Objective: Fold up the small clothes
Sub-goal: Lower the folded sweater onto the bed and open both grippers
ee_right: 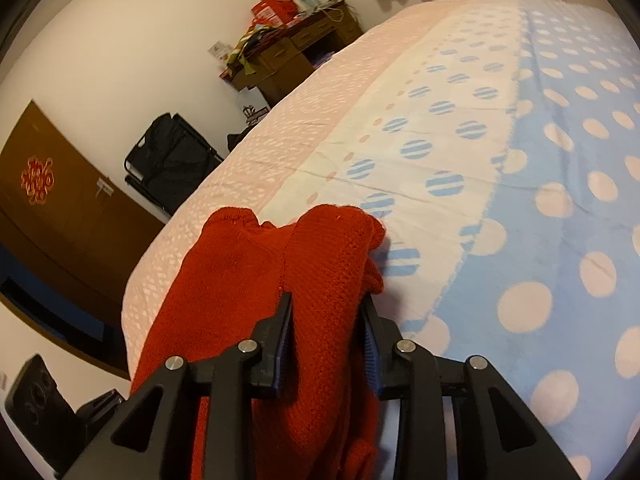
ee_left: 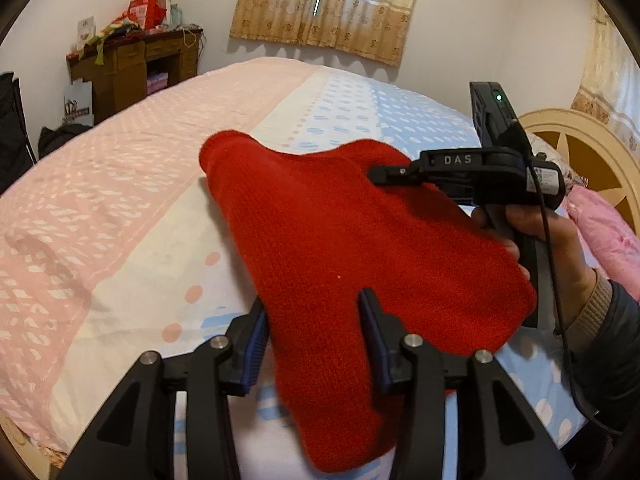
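Observation:
A red knitted garment (ee_left: 340, 248) is held up above the bed (ee_left: 120, 216). My left gripper (ee_left: 314, 312) has its jaws around the garment's near edge, closed on the cloth. My right gripper (ee_left: 376, 174) shows in the left wrist view at the garment's far right edge, held by a hand. In the right wrist view my right gripper (ee_right: 326, 312) is closed on a bunch of the red garment (ee_right: 256, 280), which drapes down to the left over the bed (ee_right: 520, 200).
The bed has a pink, white and blue dotted cover. A brown desk (ee_left: 132, 64) with clutter stands by the far wall. A headboard (ee_left: 576, 148) and pink pillow (ee_left: 604, 232) lie right. A dark cabinet (ee_right: 60, 216) and black bag (ee_right: 168, 160) stand beside the bed.

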Demonstrator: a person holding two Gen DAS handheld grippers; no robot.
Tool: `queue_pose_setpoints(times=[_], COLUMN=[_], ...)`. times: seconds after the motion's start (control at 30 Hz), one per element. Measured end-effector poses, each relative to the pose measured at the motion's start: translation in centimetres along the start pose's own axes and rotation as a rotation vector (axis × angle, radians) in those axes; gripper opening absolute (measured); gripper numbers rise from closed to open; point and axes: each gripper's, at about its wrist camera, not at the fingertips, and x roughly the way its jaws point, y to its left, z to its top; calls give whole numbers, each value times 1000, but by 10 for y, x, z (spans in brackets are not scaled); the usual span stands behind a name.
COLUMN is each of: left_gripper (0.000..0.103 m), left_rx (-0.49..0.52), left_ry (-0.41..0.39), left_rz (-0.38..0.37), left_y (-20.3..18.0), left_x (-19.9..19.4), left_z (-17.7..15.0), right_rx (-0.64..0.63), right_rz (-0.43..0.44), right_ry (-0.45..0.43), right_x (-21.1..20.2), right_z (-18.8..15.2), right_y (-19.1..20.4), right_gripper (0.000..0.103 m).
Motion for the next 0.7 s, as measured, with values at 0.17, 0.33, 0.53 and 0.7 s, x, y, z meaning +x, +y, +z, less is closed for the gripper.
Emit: queue_pose_setpoints(times=[0.17, 0.33, 0.53, 0.7], left_gripper=[49, 61, 76, 75], left_rx=[83, 79, 43, 39], left_ry=[-71, -121, -88, -126], left_rz=[50, 107, 154, 124], left_y=[-8, -1, 16, 15], left_x=[-30, -34, -8, -22], left_z=[0, 4, -14, -11], right_rx=[19, -95, -169, -176], right_rz=[-4, 117, 66, 109], right_ry=[-81, -105, 102, 37], right_x=[-42, -86, -59, -76], right_z=[0, -28, -91, -81], right_y=[-2, 39, 45, 52], right_gripper=[41, 42, 46, 46])
